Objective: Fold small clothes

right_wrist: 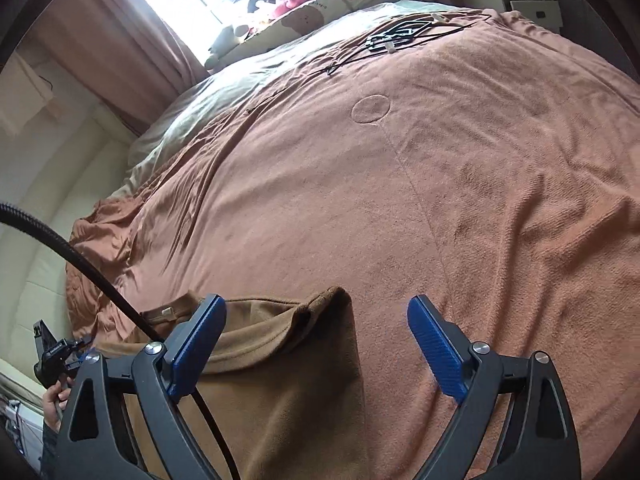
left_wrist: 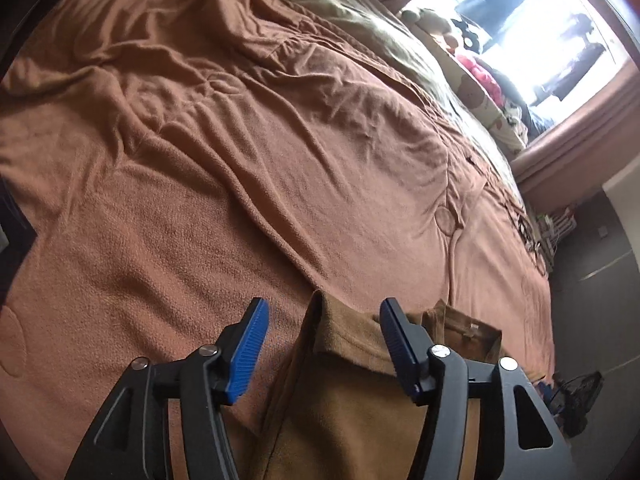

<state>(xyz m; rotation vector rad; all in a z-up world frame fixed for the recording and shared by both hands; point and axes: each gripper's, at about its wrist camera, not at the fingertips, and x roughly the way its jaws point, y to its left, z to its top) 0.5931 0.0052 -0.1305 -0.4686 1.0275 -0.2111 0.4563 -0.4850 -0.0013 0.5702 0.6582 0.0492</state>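
In your left wrist view there is one garment, a brown top (left_wrist: 340,392), lying on the bed's rust-coloured blanket (left_wrist: 200,200) right under your left claw (left_wrist: 324,340). That claw stands wide open, its two blue pads (left_wrist: 248,352) spread apart with nothing between them but the cloth below. The top looks partly folded: one edge is turned over into a thick fold near the pads, and the collar with a small pale label (left_wrist: 470,328) shows just beyond the far pad. In your right wrist view you see the same single brown top (right_wrist: 280,380), low in the frame on the blanket (right_wrist: 440,180), its folded edge running between the pads of your right claw (right_wrist: 316,344). This claw also gapes open, gripping nothing. One black cable (right_wrist: 100,280) crosses the left side, and your other hand (right_wrist: 54,398) holds the left claw at the edge. Farther up the bed lies a tangle of thin black cords (right_wrist: 392,36).
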